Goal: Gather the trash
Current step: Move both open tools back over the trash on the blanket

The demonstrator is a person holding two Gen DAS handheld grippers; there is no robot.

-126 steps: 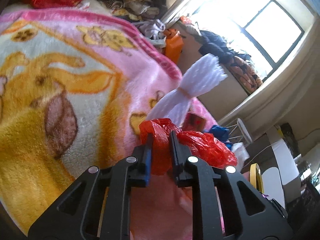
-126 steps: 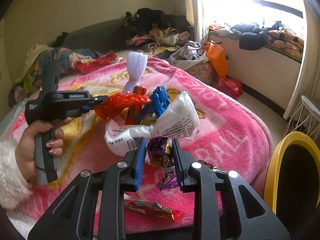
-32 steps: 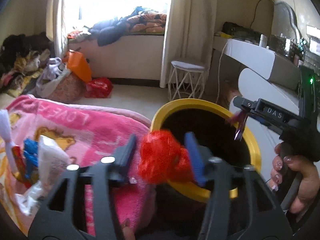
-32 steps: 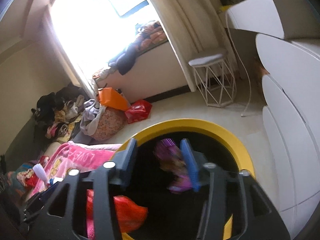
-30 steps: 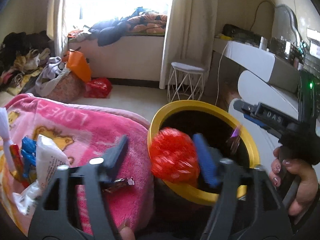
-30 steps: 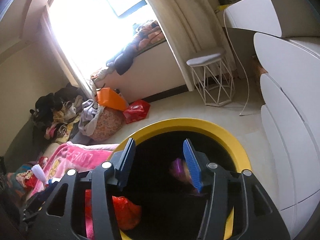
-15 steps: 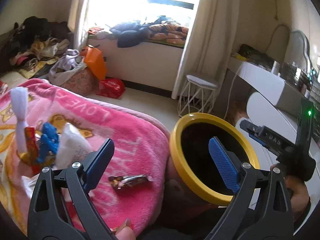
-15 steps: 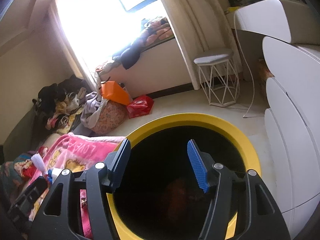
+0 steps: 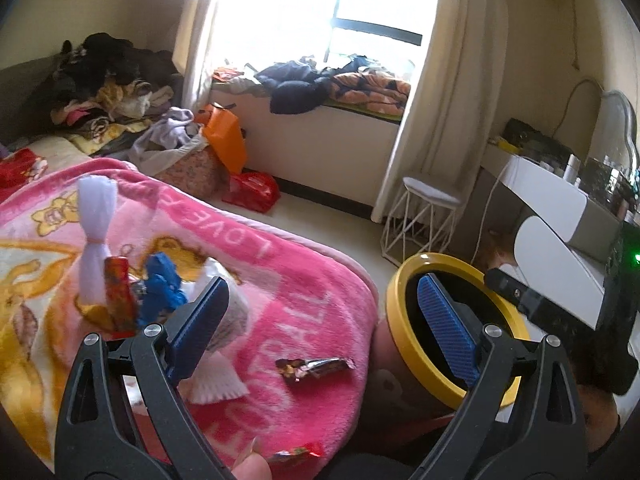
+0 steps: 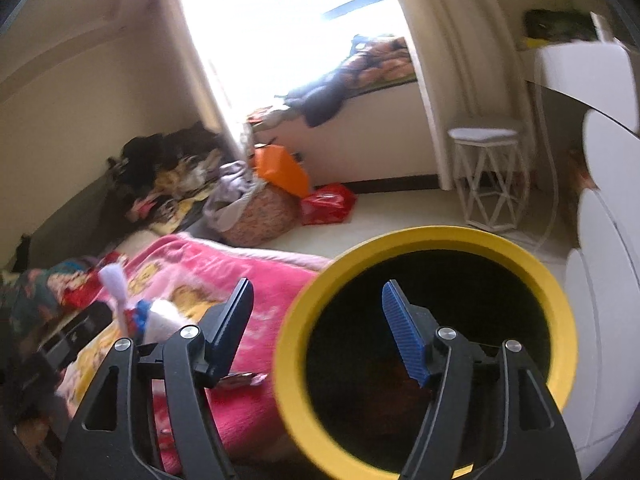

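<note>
The foil wrapper [image 9: 314, 367] lies flat on the pink blanket [image 9: 280, 280] near the bed's edge, beside the yellow bin [image 9: 400, 340]; it looks light, thin and crinkly, best pinched across its middle. My left gripper [image 9: 320, 316] has its jaws spread wide and empty above it. My right gripper [image 10: 316, 320], at the bin's mouth, has jaws opening with nothing between them.

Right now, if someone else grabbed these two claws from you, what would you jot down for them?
Left claw: open, holding nothing, over the bed edge.
Right claw: jaws opening, nothing between them, above the yellow bin.
Done: some trash already lies in the bin's dark bottom.
Left: dark candy wrapper on the pink blanket, red wrapper at its near edge, and the pile with the white foam net, blue scrap and red packet.
</note>
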